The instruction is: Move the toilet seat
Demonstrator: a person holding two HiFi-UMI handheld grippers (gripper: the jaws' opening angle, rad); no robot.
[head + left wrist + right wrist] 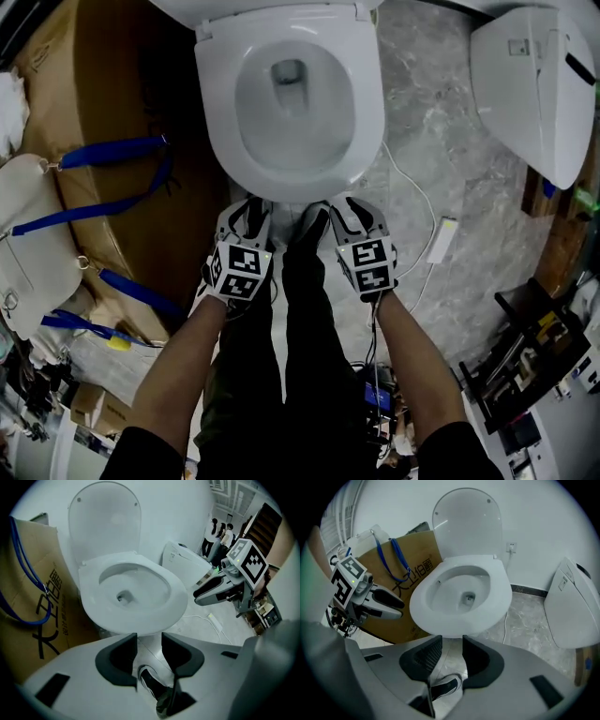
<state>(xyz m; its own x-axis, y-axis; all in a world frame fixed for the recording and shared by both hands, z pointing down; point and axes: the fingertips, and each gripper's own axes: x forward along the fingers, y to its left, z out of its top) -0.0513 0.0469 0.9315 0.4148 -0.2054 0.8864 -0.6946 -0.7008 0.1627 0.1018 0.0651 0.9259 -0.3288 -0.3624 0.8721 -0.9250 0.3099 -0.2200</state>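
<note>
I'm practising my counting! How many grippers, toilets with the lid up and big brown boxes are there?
Grippers: 2, the left gripper and the right gripper
Toilets with the lid up: 1, the toilet
Big brown boxes: 1, the cardboard box
Total: 4

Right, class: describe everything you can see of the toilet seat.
The seat is a white, glossy, plastic-looking oval ring with a wide opening. It lies flat, down on the bowl, hinged at the back, where the lid stands upright. It looks clean and undamaged. The left gripper and right gripper hang just before its front edge, jaws apart, apparently not touching it.
</note>
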